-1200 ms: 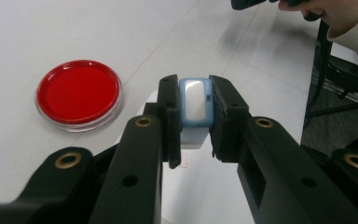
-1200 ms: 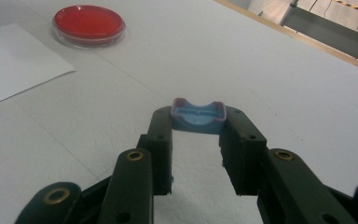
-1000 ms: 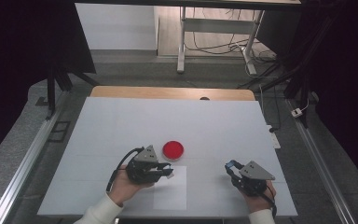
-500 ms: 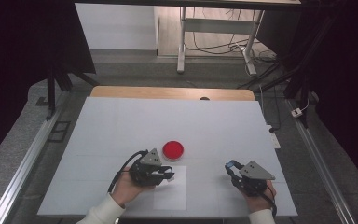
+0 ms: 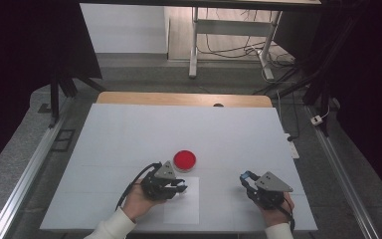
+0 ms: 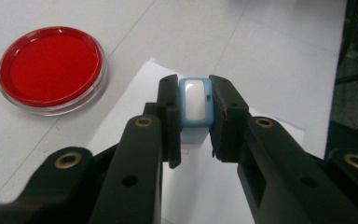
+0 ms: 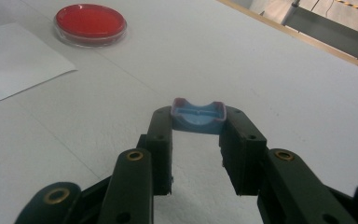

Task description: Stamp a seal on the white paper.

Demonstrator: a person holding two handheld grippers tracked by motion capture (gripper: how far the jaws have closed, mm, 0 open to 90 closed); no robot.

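Fingers [image 6: 168,116] of the left gripper [image 6: 195,122] pinch a small blue stamp [image 6: 196,100]; those of the right gripper [image 7: 196,133] pinch its blue cap [image 7: 198,116].

The stamp hangs over the white paper sheet [image 5: 181,200], just beside the red ink pad [image 5: 184,160] on the surface [image 5: 129,134]; judging by this, the uncapped stamp is ready, and next comes inking it or pressing it squarely on the sheet; both hands [image 5: 138,201] sit low at the near edge, the left angled toward the pad, the right well apart.

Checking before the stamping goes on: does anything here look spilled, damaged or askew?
Nothing stands out. The red ink pad sits flat beside the paper sheet, with no smears; the left gripper grips the stamp, the right gripper its blue cap.
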